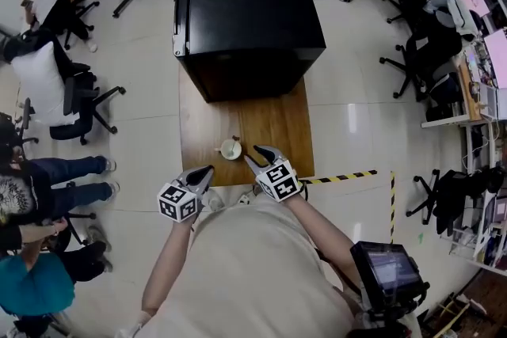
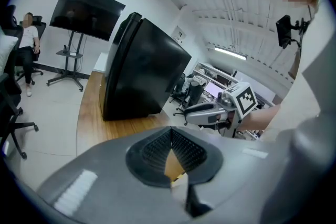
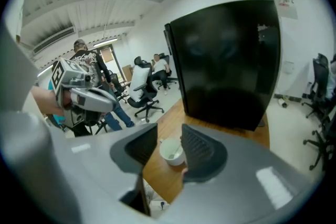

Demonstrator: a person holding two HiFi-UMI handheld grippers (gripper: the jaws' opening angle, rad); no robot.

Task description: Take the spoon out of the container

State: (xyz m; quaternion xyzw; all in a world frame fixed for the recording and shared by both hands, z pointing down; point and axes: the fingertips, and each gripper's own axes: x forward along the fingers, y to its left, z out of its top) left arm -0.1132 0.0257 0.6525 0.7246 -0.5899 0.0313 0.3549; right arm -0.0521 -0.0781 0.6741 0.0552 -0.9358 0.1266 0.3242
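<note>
your left gripper [image 1: 207, 170] hangs just left of the cup [image 1: 230, 148], fingers together on nothing. the small white cup stands on the table [image 1: 277, 123], and all it seems to hold is the spoon [image 3: 175, 152], handle leaning toward the rim. expect the spoon to be light, stiff and slippery; pinch the handle above the rim, since the cup could tip. your right gripper [image 1: 260, 154], just right of the cup, has its fingers apart and empty.
</note>
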